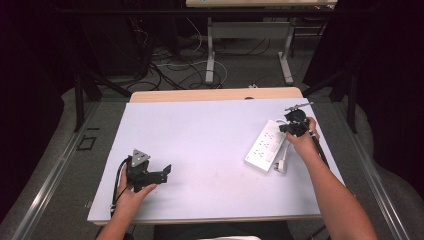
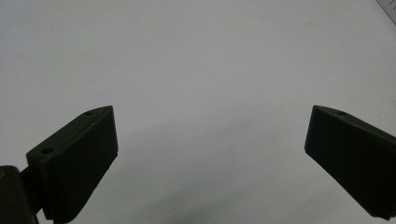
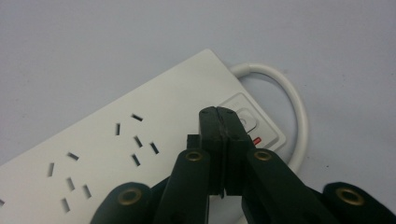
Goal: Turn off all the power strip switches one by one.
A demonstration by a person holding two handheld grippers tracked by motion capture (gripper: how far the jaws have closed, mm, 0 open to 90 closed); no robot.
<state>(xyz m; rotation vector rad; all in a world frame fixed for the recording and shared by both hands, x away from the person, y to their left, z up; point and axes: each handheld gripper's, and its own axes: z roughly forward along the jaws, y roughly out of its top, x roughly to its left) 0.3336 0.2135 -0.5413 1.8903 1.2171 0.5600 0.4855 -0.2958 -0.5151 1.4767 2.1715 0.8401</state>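
Near the right edge of the tabletop: we see the white power strip (image 1: 266, 145) lying flat and slanted, its cable (image 3: 299, 116) looping round the far end and back along the side nearest that edge.
Right hand-held gripper (image 3: 223, 114): its jaws are pressed together with nothing between them, and the joined tips sit on or just above the rocker switch (image 3: 246, 119) at the strip's cable end; we cannot tell from these views whether they touch it yet.
Left hand-held gripper (image 1: 159, 176): we hold it near the front left corner, well apart from the strip, jaws spread wide over bare tabletop (image 2: 196, 60) and holding nothing.
Step in hand: we judge that we are pressing the switch with the joined tips.
Doing it well: we keep the jaws together so they act as one blunt finger, aim at the raised half of the rocker rather than its frame, and push straight down, not sideways, since the light strip could slide on the smooth surface.
Helping hand: if the strip shifts, we can bring the left one over to steady its free end.
Check: the small red mark (image 3: 256, 140) beside the switch may be an indicator; we cannot tell whether it is lit.
Writing and brands: we can read none; the sockets (image 3: 137, 140) carry no legible label, and any marks on the switch are too faint to read.
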